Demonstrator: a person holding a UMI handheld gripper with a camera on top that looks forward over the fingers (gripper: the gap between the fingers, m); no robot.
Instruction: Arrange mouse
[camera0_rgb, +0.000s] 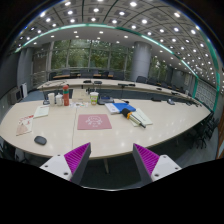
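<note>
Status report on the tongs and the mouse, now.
Tongs open, holding nothing, short of the table. Mouse at the near table edge, ahead and left of the fingers, untouched. Nothing between tongs and mouse.

Handheld gripper (110, 160), seen from its own camera

Two light grey, blocky fingers rise into view, each carrying a bright magenta pad (76, 155) on its inner face; the pads are ridged with fine diagonal lines and taper toward pointed tips, framed by the pale angular finger bodies on their outer sides.
</note>
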